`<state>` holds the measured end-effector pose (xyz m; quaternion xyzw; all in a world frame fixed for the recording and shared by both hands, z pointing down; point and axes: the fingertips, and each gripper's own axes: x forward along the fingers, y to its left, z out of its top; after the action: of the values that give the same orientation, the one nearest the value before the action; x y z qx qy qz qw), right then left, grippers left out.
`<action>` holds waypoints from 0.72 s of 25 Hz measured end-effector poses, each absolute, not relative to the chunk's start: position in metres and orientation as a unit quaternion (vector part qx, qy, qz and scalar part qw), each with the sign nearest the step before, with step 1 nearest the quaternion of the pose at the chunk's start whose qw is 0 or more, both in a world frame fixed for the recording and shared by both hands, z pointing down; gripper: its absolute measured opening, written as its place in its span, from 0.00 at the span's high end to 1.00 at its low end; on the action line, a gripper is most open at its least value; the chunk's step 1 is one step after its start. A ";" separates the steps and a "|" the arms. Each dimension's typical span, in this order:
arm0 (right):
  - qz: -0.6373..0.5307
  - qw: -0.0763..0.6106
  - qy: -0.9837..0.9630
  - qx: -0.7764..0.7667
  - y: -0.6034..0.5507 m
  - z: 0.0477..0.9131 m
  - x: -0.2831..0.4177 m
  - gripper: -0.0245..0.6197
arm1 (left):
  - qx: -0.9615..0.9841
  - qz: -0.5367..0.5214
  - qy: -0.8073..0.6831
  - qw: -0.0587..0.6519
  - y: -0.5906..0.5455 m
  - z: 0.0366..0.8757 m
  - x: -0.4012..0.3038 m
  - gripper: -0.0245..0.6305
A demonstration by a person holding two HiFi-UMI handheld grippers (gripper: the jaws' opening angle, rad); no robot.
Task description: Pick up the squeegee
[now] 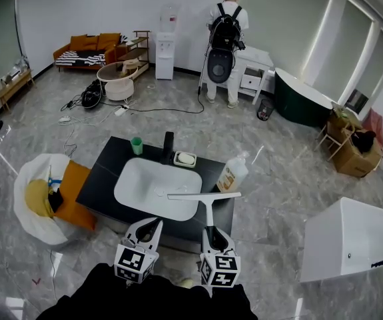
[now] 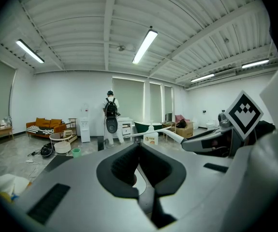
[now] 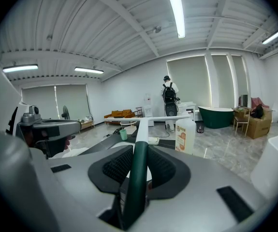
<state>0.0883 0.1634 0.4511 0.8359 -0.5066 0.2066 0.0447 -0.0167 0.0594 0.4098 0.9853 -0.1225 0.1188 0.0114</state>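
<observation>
Marble-floored room, black desk (image 1: 108,169) with white sink basin (image 1: 144,179). Right gripper (image 1: 210,230): fingers clamped on squeegee (image 1: 208,199) green handle, blade held above the basin. Left gripper (image 1: 152,223): fingers pressed together, nothing between.

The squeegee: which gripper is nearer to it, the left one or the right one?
Right. The right gripper has its jaws shut on the handle of the squeegee; the left gripper is apart, to the handle's left, jaws empty.

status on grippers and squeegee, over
Right gripper shut on squeegee handle. Left gripper shut, empty. Blade over the sink, bottle close beside it.
</observation>
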 end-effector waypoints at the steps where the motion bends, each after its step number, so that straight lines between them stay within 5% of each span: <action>1: 0.207 0.045 -0.506 0.836 0.163 0.451 0.089 0.79 | 0.985 0.119 -0.122 0.011 0.060 0.410 -0.016 0.93; 18: 0.212 0.040 -0.504 0.836 0.166 0.450 0.100 0.79 | 0.986 0.122 -0.118 0.008 0.061 0.412 -0.006 0.93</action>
<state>0.0999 0.1661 0.4499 0.8361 -0.5043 0.2122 0.0404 -0.0060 0.0609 0.4115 0.9855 -0.1176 0.1218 0.0081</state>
